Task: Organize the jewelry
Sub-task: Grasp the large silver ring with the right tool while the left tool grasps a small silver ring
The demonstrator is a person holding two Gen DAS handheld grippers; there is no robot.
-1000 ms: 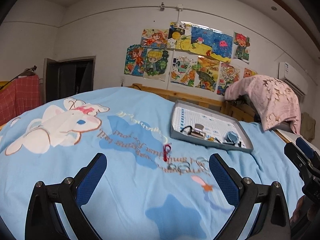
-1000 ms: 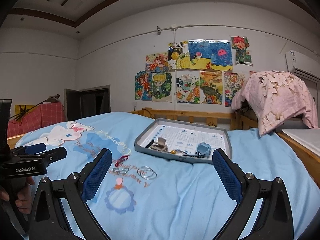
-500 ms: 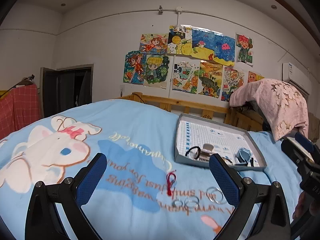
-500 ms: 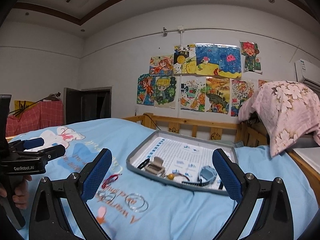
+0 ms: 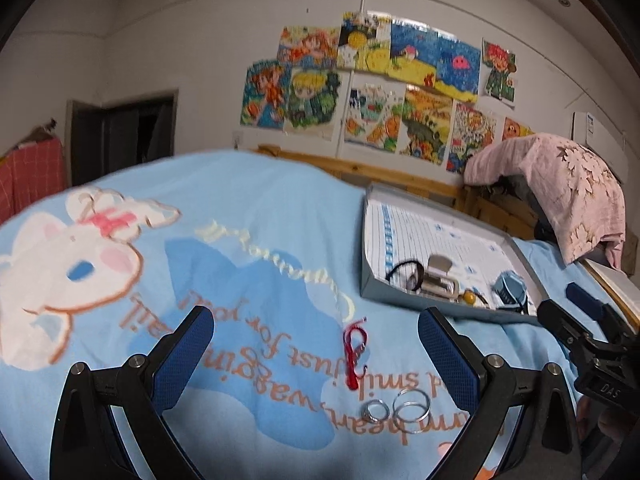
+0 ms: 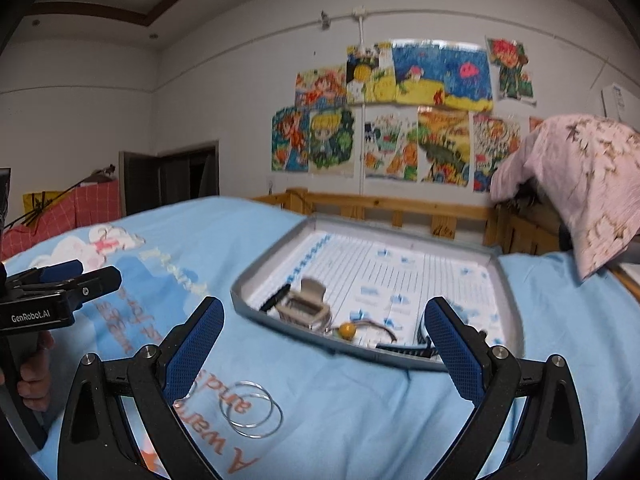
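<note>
A grey tray lies on the blue bedspread and holds a black hair tie, a small open box, a yellow bead on a cord and a blue piece. On the bedspread in front of it lie a red cord bracelet, small silver rings and two large silver rings. My left gripper is open and empty, just above the red bracelet. My right gripper is open and empty, over the tray's near edge and the large rings.
A wooden bed rail runs behind the tray. A pink flowered cloth hangs at the right. A door and a red checked cloth are at the left. Children's drawings cover the wall.
Both grippers have moved forward and down toward the bedspread. The bracelet, rings and tray now show closer and larger. Both stay open.
</note>
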